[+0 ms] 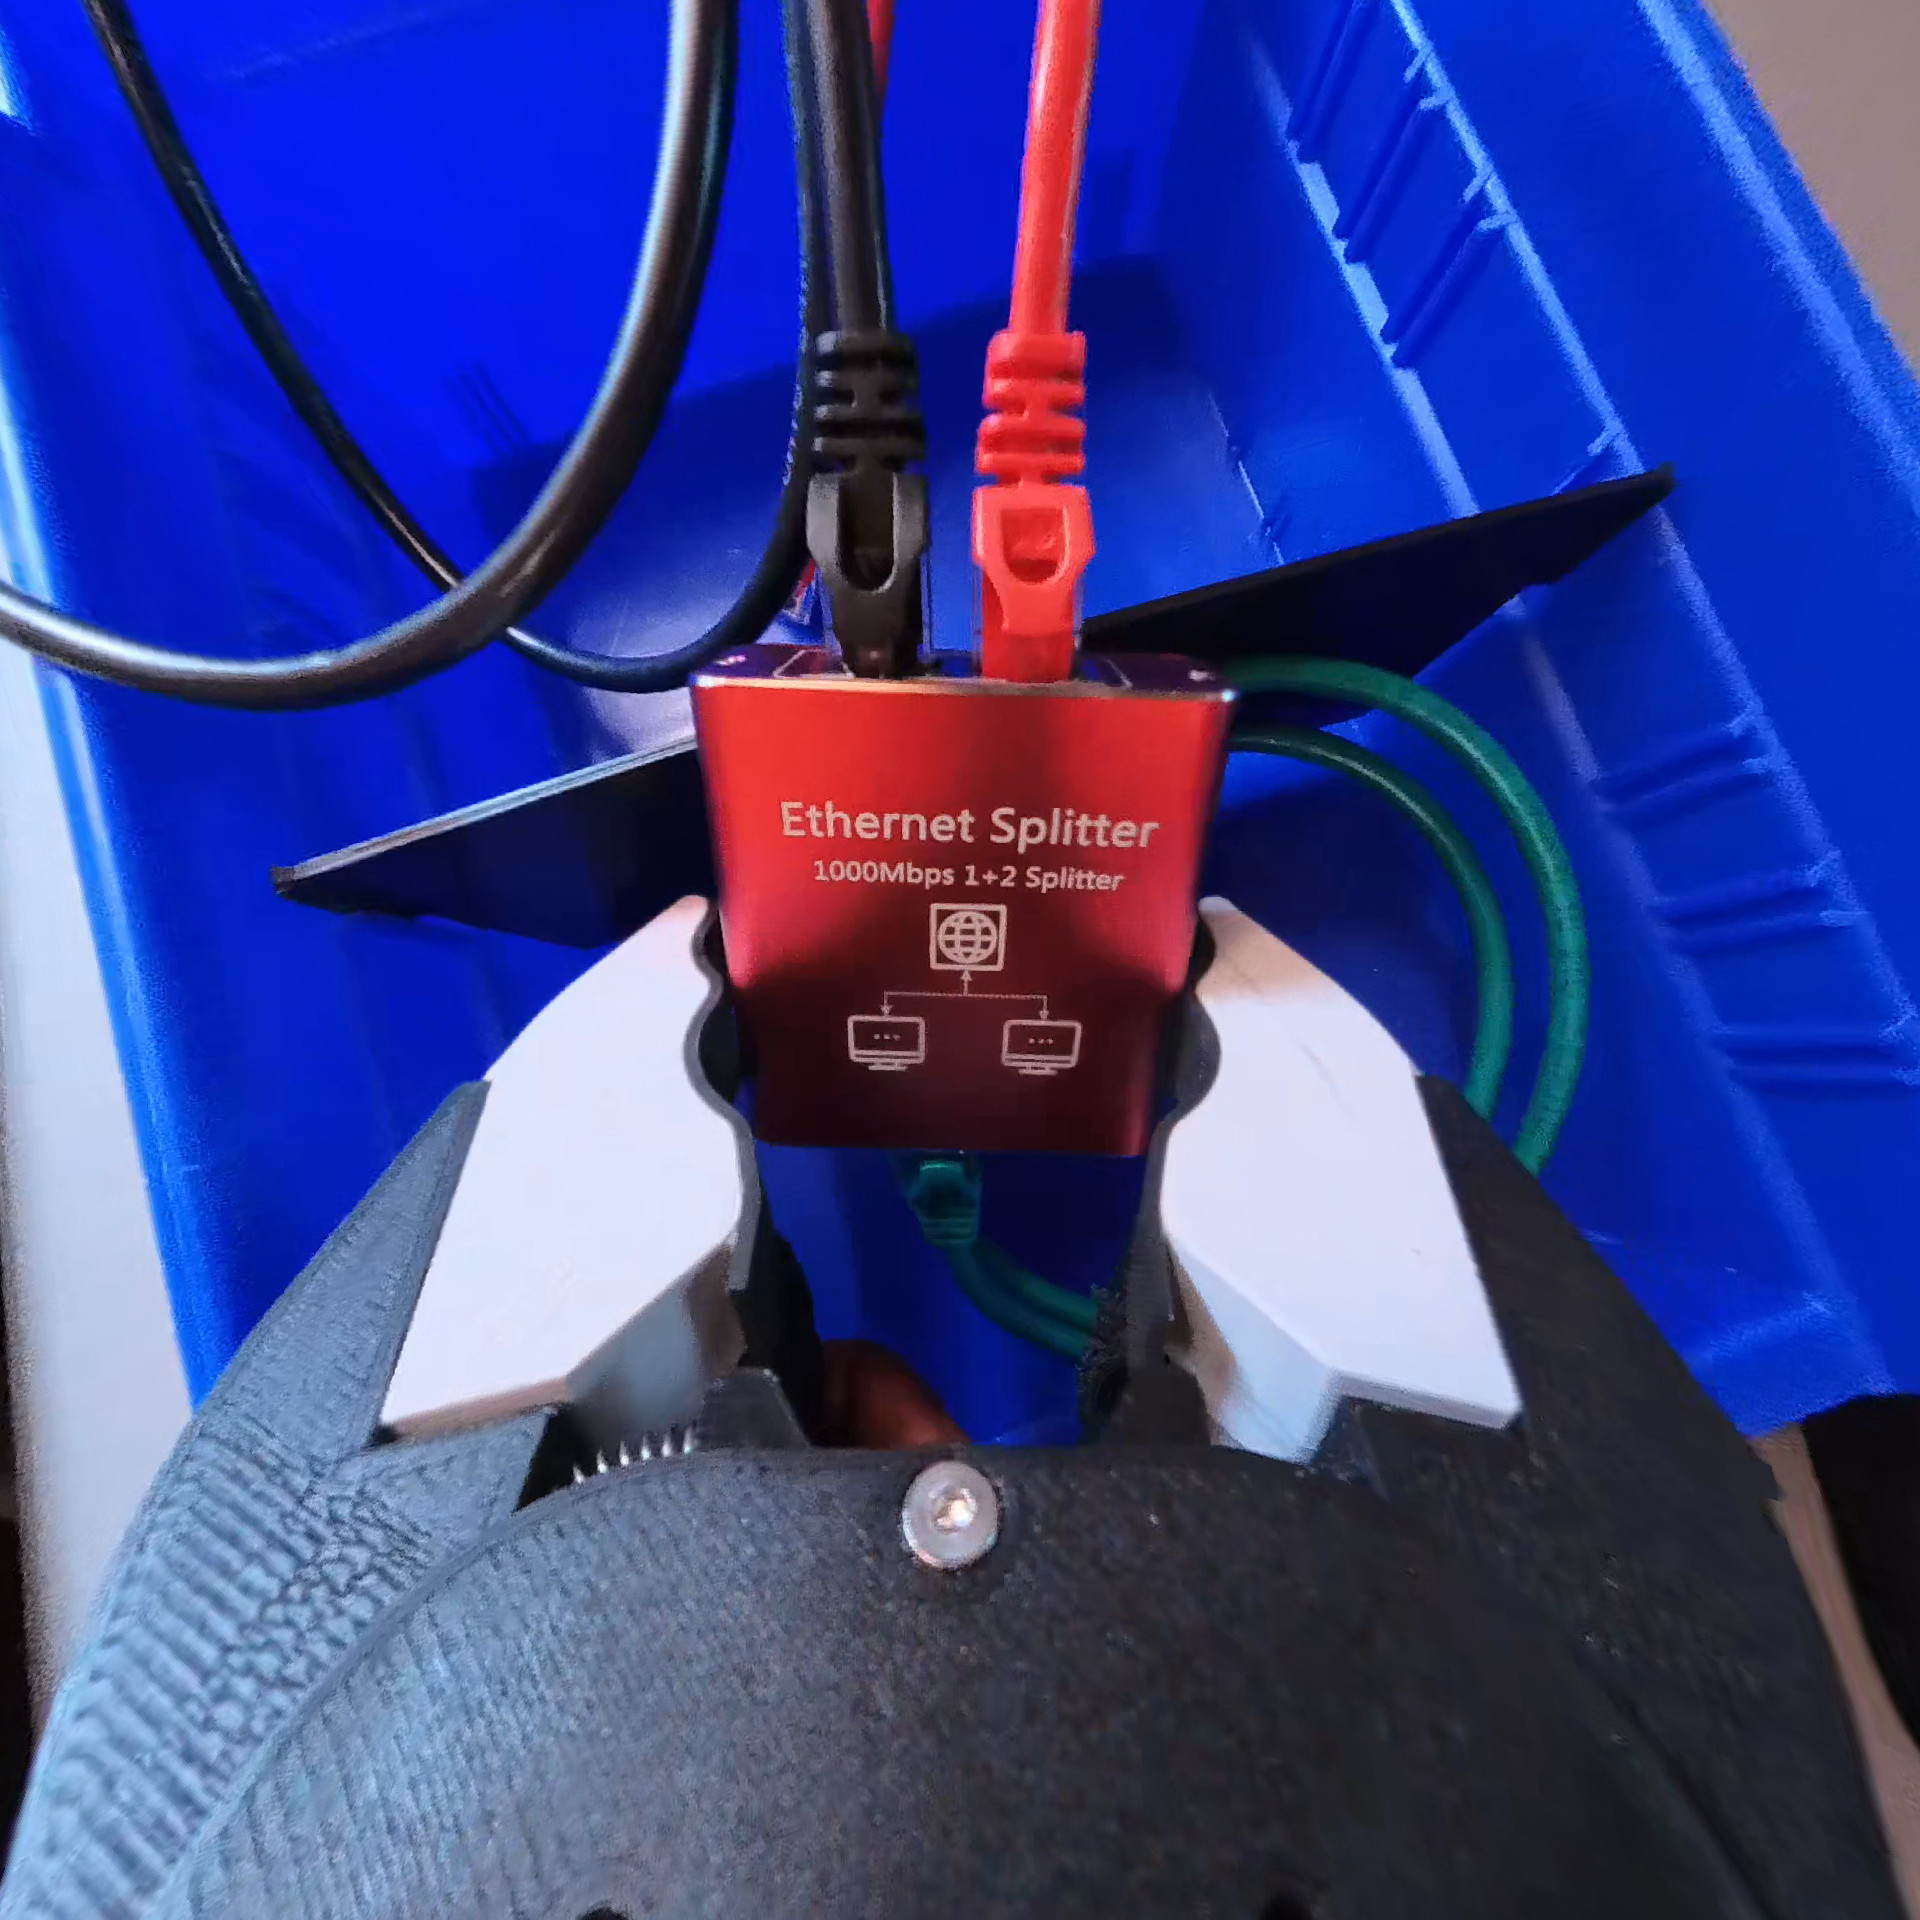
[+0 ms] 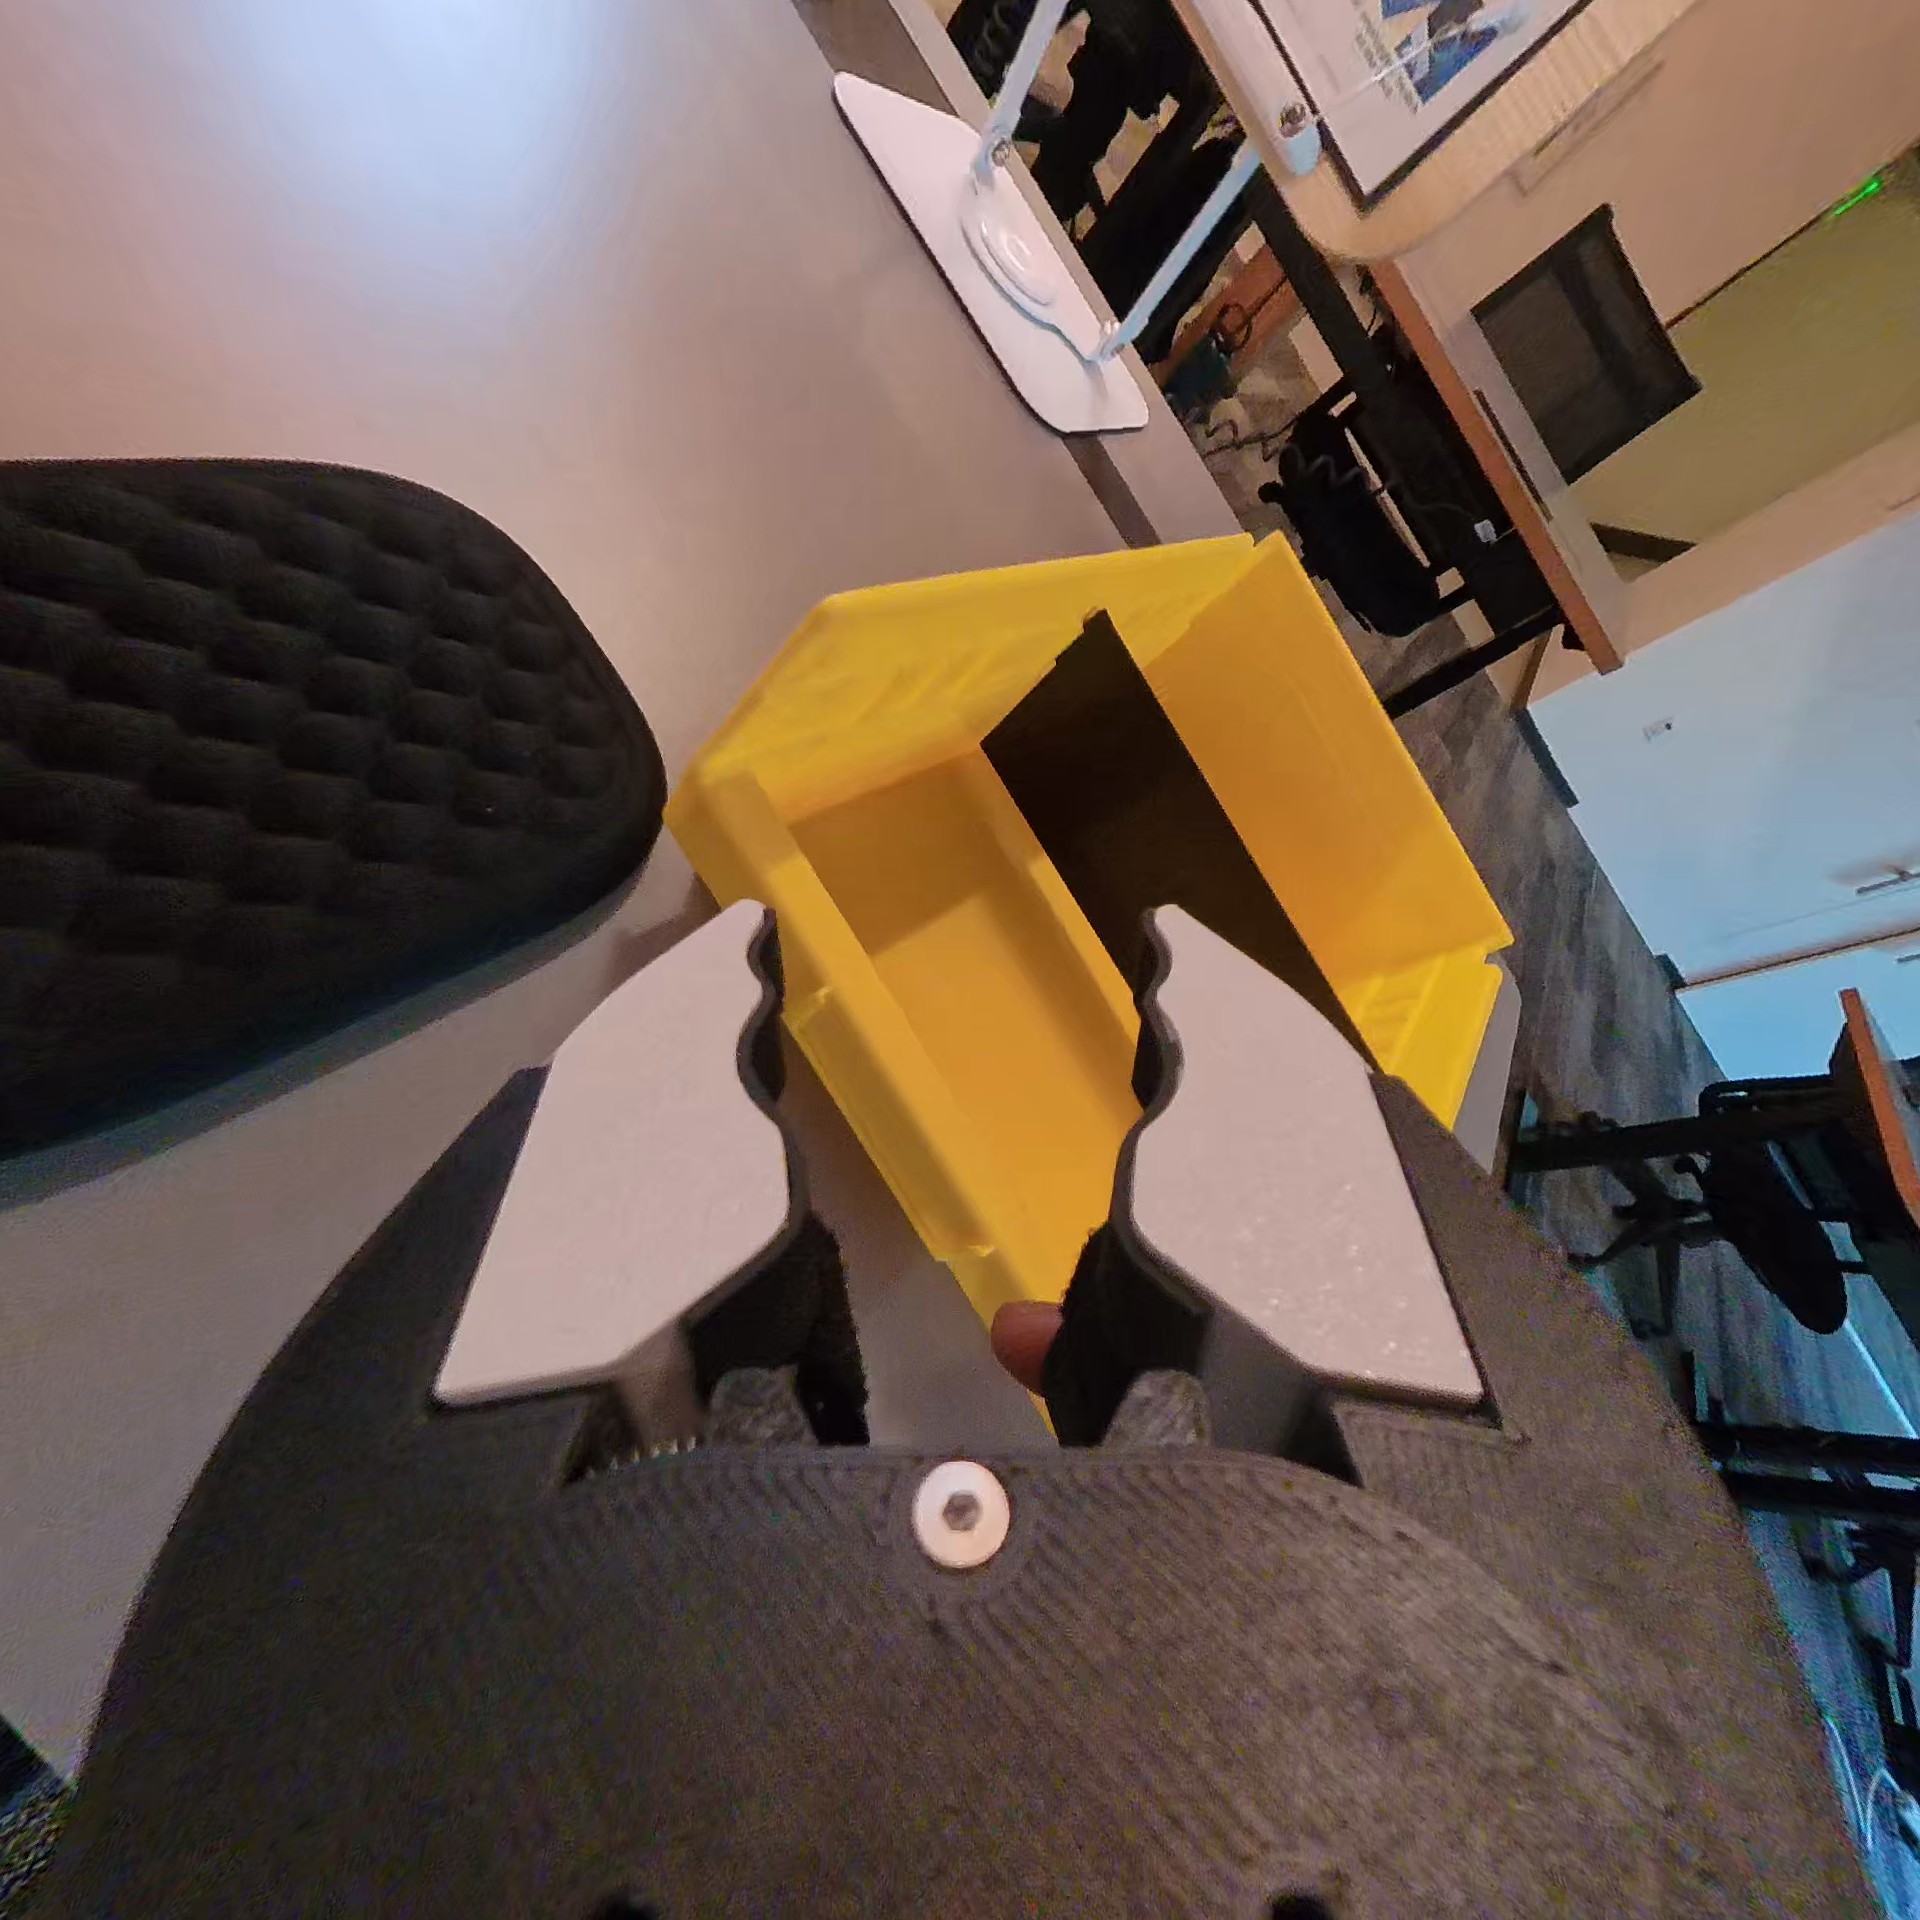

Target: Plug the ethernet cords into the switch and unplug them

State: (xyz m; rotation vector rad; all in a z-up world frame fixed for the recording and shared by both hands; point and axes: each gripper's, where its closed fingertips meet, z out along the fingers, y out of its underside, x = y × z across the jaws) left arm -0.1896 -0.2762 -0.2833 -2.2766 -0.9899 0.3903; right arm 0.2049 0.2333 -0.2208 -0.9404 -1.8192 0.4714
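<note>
So the left hand-held gripper (image 1: 961, 1029) is pinching the switch (image 1: 961, 904), a little red metal box, by its two sides, held over a big blue bin (image 1: 1558, 520). Going left to right around it: a thin black wire (image 1: 312, 343) loops across the bin's left half, then the black ethernet cord (image 1: 862, 488) is plugged into the left port on the far end of the switch, and the red ethernet cord (image 1: 1034, 488) sits in the port right beside it. A green ethernet cord (image 1: 1538, 883) curls around the right side and its plug goes into the near end, down between the fingers. A flat black divider (image 1: 1403, 582) runs slantwise behind the switch, so it blocks part of the bin floor.

The right hand-held gripper (image 2: 956, 997) has its jaws spread with nothing between them. From left to right in that view: a black textured pad (image 2: 260, 748) lies on the pale table (image 2: 416, 312), then a yellow bin (image 2: 987, 883) sits straight ahead of the fingers, with its own black divider (image 2: 1122, 810) standing inside it. A white flat lamp base (image 2: 987, 249) sits at the far edge of the table. Past that edge it's an office-looking room with a grey patterned floor (image 2: 1621, 935), desks and dark chairs.
</note>
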